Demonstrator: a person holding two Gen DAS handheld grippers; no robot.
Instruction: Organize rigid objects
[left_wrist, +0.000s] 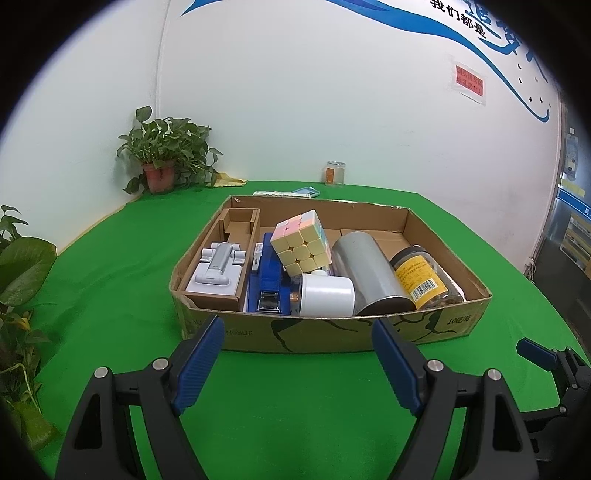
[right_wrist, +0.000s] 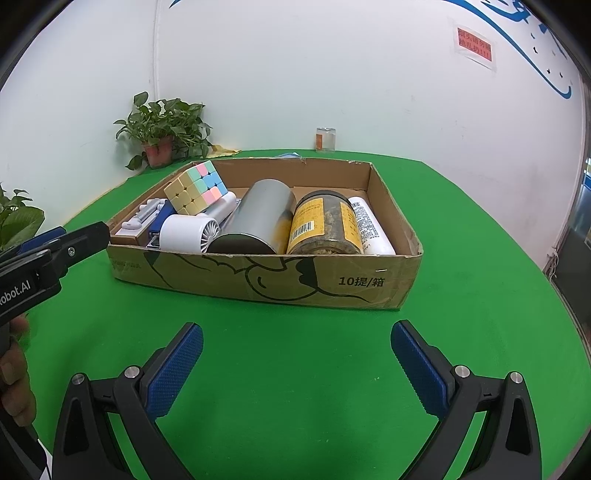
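Note:
A shallow cardboard box (left_wrist: 332, 332) (right_wrist: 280, 280) sits on the green table. It holds a pastel cube (left_wrist: 301, 243) (right_wrist: 195, 188), a blue stapler (left_wrist: 267, 284), a white fan (left_wrist: 327, 295) (right_wrist: 188, 234), a silver can (left_wrist: 369, 273) (right_wrist: 258, 221), a yellow-labelled jar (left_wrist: 424, 277) (right_wrist: 323, 225), a white bottle (right_wrist: 371, 229) and a grey stand (left_wrist: 219, 267) in a small carton. My left gripper (left_wrist: 297, 365) is open and empty just before the box's near wall. My right gripper (right_wrist: 297, 365) is open and empty, further back from the box.
A potted plant (left_wrist: 162, 162) stands at the back left corner, with more leaves (left_wrist: 18, 280) at the left edge. A small glass jar (left_wrist: 335, 173) and flat items (left_wrist: 304, 192) lie behind the box. The table's right edge (right_wrist: 569, 302) curves nearby.

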